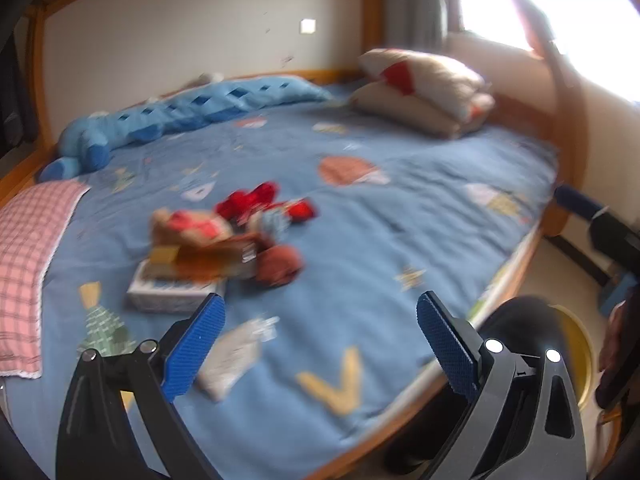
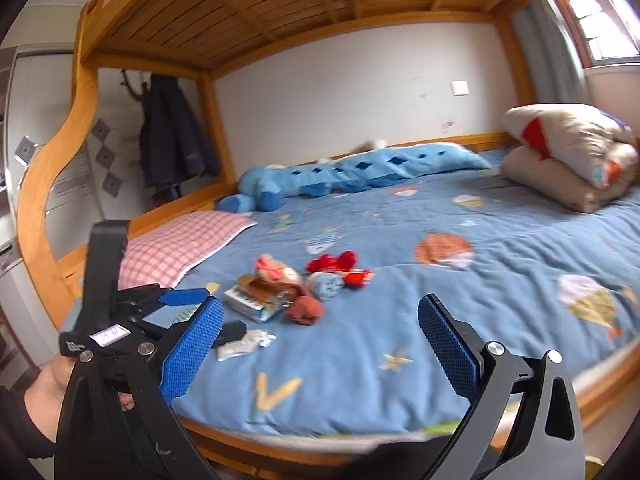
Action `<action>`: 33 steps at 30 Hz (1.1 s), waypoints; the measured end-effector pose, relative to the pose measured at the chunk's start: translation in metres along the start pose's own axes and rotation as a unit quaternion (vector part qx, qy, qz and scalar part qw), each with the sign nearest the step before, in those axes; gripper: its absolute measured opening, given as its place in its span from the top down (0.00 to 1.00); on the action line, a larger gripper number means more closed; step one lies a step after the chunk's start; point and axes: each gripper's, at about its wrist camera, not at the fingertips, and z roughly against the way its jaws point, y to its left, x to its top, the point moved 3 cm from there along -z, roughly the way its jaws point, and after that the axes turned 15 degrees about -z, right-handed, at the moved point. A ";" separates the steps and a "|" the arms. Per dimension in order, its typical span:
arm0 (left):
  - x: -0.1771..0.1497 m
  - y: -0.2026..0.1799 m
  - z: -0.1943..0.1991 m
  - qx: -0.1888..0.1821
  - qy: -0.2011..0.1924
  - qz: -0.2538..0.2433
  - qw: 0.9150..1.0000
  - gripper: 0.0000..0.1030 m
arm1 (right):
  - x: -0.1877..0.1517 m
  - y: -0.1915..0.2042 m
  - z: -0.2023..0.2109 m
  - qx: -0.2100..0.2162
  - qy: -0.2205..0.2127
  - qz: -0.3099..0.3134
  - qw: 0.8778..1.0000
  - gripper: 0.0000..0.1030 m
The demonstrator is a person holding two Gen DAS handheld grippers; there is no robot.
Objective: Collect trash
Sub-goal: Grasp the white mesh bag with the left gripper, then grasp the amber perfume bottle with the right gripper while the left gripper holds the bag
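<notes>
A heap of trash (image 1: 224,248) lies on the blue bedspread (image 1: 360,240): red wrappers (image 1: 256,200), a brown packet, a white and blue box (image 1: 168,292) and a reddish-brown crumpled wad (image 1: 280,266). A clear silvery wrapper (image 1: 236,352) lies apart, nearer the bed's front edge. My left gripper (image 1: 320,340) is open and empty, hovering just above that wrapper. The right wrist view shows the same heap (image 2: 292,288) and the wrapper (image 2: 244,344). My right gripper (image 2: 320,344) is open and empty, off the bed's front edge. The left gripper (image 2: 184,298) shows there at the left.
A pink checked pillow (image 1: 28,272) lies at the left, a long blue plush toy (image 1: 180,116) along the wall, folded quilts (image 1: 428,88) at the back right. The wooden bunk frame (image 2: 52,168) surrounds the bed. A yellow bin with a black liner (image 1: 560,344) stands beside the bed.
</notes>
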 end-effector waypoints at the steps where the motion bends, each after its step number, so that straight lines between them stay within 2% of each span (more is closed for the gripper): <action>1: -0.007 0.007 -0.001 0.003 0.002 0.001 1.000 0.07 | -0.001 0.004 -0.009 0.005 0.006 0.001 1.000 0.08; 5: -0.028 0.028 -0.023 0.001 0.020 -0.009 1.000 0.07 | -0.010 0.024 -0.047 0.017 0.042 0.018 0.999 0.08; 12: -0.054 0.038 -0.064 -0.012 0.058 -0.050 0.997 0.10 | -0.021 0.037 -0.087 0.019 0.078 0.027 0.996 0.08; 14: -0.059 0.040 -0.075 -0.018 0.069 -0.054 0.996 0.17 | -0.022 0.038 -0.094 0.022 0.086 0.022 0.996 0.08; 15: -0.062 0.043 -0.082 -0.023 0.077 -0.052 0.995 0.26 | -0.022 0.038 -0.098 0.021 0.090 0.021 0.996 0.08; 16: -0.065 0.046 -0.087 -0.027 0.083 -0.048 0.995 0.40 | -0.022 0.038 -0.102 0.022 0.094 0.020 0.995 0.08; 18: -0.071 0.052 -0.096 -0.039 0.097 -0.034 0.994 0.57 | -0.023 0.039 -0.110 0.022 0.104 0.021 0.994 0.08; 22: -0.078 0.065 -0.094 -0.052 0.083 0.017 0.995 0.76 | -0.027 0.042 -0.130 0.028 0.134 0.026 0.990 0.08; 23: -0.078 0.067 -0.092 -0.052 0.079 0.025 0.995 0.78 | -0.028 0.043 -0.135 0.030 0.140 0.028 0.989 0.08; 27: -0.074 0.087 -0.072 -0.048 0.049 0.070 0.995 0.78 | -0.031 0.053 -0.155 0.045 0.165 0.052 0.984 0.08; 33: -0.064 0.113 -0.041 -0.021 0.008 0.112 0.993 0.78 | -0.021 0.067 -0.183 0.067 0.183 0.078 0.978 0.12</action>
